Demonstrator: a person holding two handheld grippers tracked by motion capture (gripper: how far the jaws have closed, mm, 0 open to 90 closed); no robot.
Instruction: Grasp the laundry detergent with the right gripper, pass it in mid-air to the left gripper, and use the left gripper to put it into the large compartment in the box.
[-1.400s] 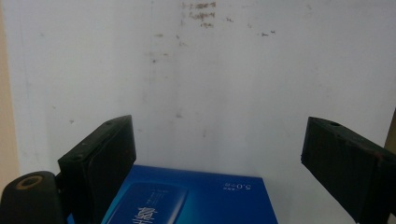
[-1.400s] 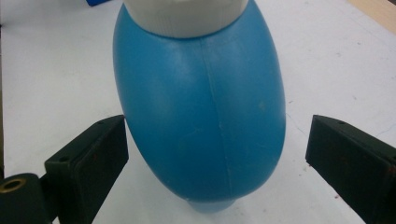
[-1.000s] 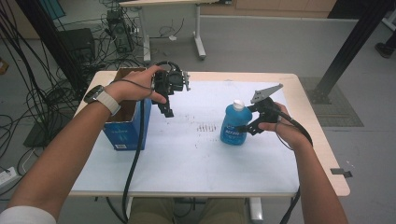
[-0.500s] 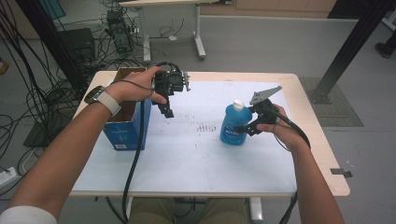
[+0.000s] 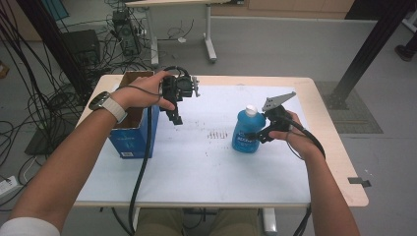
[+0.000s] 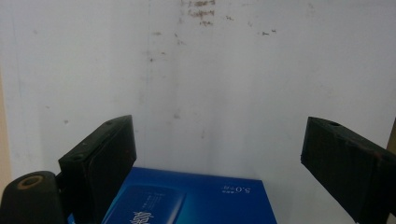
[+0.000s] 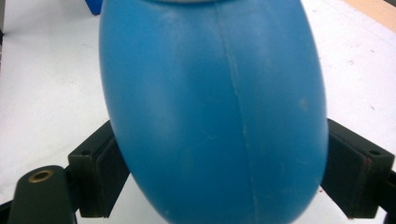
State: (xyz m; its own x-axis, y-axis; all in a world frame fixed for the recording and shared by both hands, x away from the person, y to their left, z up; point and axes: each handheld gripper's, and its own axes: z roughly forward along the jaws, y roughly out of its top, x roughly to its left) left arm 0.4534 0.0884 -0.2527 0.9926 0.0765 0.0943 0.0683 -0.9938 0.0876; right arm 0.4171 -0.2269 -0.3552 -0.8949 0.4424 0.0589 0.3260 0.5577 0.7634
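Note:
A blue plastic bottle (image 5: 244, 132) with a white cap stands upright on the white table (image 5: 196, 172), right of centre. My right gripper (image 5: 260, 135) reaches it from the right. Its jaws have just been closing, and in the right gripper view both pads (image 7: 100, 163) press on the bottle's (image 7: 215, 112) sides. My left gripper (image 5: 176, 118) hangs open over the table, pointing down, beside a blue cardboard box (image 5: 133, 137). In the left gripper view its jaws (image 6: 219, 140) stand wide with nothing between them, above the box's printed side (image 6: 187, 200).
The open-topped box stands at the table's left edge under my left wrist. Faint dark marks (image 5: 219, 133) dot the tabletop between the grippers. Cables and a desk frame (image 5: 209, 44) sit on the floor beyond the far edge.

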